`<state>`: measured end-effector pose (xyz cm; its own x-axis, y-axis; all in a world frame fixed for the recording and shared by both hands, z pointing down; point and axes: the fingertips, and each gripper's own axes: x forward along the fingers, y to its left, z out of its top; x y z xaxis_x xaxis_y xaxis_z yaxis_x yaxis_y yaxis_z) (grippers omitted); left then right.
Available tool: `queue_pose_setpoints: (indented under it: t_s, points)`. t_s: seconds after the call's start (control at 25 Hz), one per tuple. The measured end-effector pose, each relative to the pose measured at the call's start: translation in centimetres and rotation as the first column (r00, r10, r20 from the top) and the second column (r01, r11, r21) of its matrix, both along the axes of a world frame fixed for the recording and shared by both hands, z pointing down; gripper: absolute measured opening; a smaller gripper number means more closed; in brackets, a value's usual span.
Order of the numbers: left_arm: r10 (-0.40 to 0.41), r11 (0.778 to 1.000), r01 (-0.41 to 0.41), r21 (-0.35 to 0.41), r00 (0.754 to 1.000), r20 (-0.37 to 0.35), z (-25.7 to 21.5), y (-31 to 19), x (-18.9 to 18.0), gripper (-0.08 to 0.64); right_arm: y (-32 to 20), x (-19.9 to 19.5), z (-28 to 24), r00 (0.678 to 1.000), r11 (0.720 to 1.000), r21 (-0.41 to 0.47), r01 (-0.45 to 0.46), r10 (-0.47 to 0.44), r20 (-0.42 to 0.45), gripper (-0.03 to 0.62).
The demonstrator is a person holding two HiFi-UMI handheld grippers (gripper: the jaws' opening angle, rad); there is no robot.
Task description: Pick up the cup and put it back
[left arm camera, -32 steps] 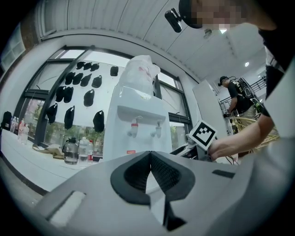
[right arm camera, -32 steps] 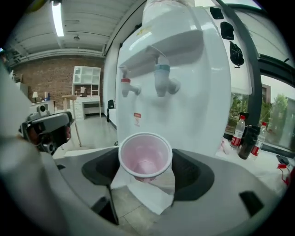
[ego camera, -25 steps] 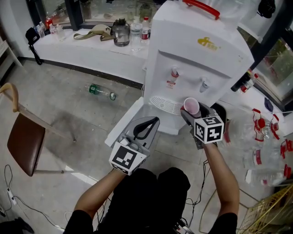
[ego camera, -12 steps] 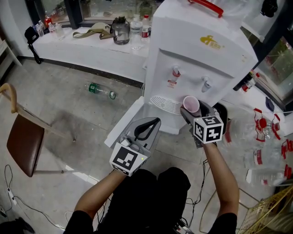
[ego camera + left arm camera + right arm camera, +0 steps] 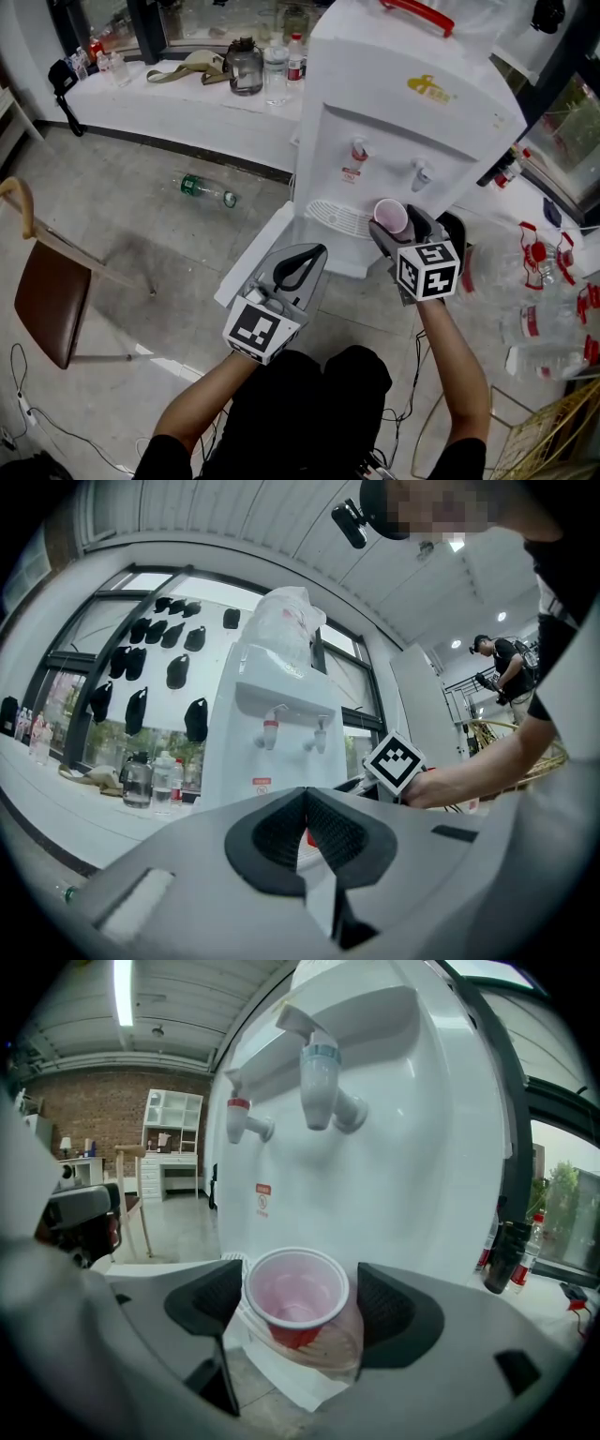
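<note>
A red cup (image 5: 391,216) with a pale inside hangs in the air in front of the white water dispenser (image 5: 403,112), just above its drip tray (image 5: 339,217). My right gripper (image 5: 398,230) is shut on the cup. In the right gripper view the cup (image 5: 295,1297) stands upright between the two dark pads (image 5: 214,1299), below the blue tap (image 5: 322,1072) and right of the red tap (image 5: 242,1119). My left gripper (image 5: 314,251) is lower and to the left, shut and holding nothing; its jaws meet in the left gripper view (image 5: 305,803).
A green bottle (image 5: 206,188) lies on the floor left of the dispenser. A brown chair (image 5: 47,291) stands at far left. A white counter (image 5: 169,103) at the back carries a jug and bottles. Several plastic bottles (image 5: 553,319) lie at the right.
</note>
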<state>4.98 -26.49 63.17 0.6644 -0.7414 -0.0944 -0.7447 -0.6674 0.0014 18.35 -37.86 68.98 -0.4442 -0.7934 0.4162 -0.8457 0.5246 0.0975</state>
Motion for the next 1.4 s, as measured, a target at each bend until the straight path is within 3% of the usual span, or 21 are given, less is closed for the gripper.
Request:
queue_pose_setpoints:
  t_s: [0.12,0.28,0.4,0.48,0.6,0.8,1.04,1.24,1.4]
  points:
    - [0.002,1.000,-0.002,-0.001,1.000,-0.013,-0.1,-0.2,-0.1,0.006,0.9,0.1,-1.7,1.000,0.999,0.054,0.008,-0.008,0.002,0.351]
    - [-0.004,1.000,0.004,-0.027,1.000,-0.019,0.3,-1.1,-0.5,0.006,3.7,-0.1,-5.1,0.998,0.978,0.207,0.028,-0.017,-0.054,0.335]
    - [-0.001,0.999,0.001,-0.049,1.000,-0.005,-0.2,-1.8,-0.4,0.006,5.9,-0.5,-7.8,0.999,0.957,0.289,0.023,-0.009,-0.051,0.172]
    - [-0.003,0.998,0.003,-0.058,1.000,-0.001,-1.1,-2.3,-0.2,0.006,6.5,-0.4,-7.9,1.000,0.968,0.251,-0.006,0.007,-0.002,0.115]
    - [-0.014,0.997,0.013,-0.079,1.000,-0.016,-3.5,-3.0,0.1,0.006,6.4,0.6,-6.3,0.993,0.991,0.105,-0.082,0.072,0.092,0.033]
    - [-0.021,0.985,0.024,-0.171,1.000,0.020,-9.3,-0.9,0.5,0.006,9.5,1.0,-7.5,0.978,0.985,-0.106,-0.138,0.152,0.144,-0.003]
    - [-0.097,0.970,0.094,-0.226,0.995,0.001,-22.9,6.2,-1.0,0.006,17.8,0.4,-18.1,0.959,0.960,-0.247,-0.132,0.187,0.214,-0.005]
    - [-0.143,0.947,0.147,-0.286,0.989,0.035,-34.1,14.1,-1.3,0.006,24.5,0.4,-29.7,0.951,0.954,-0.273,-0.125,0.194,0.241,-0.005]
    - [-0.158,0.946,0.161,-0.282,0.987,0.036,-42.7,20.0,-0.9,0.006,30.0,0.7,-38.6,0.936,0.953,-0.275,-0.125,0.205,0.286,-0.005]
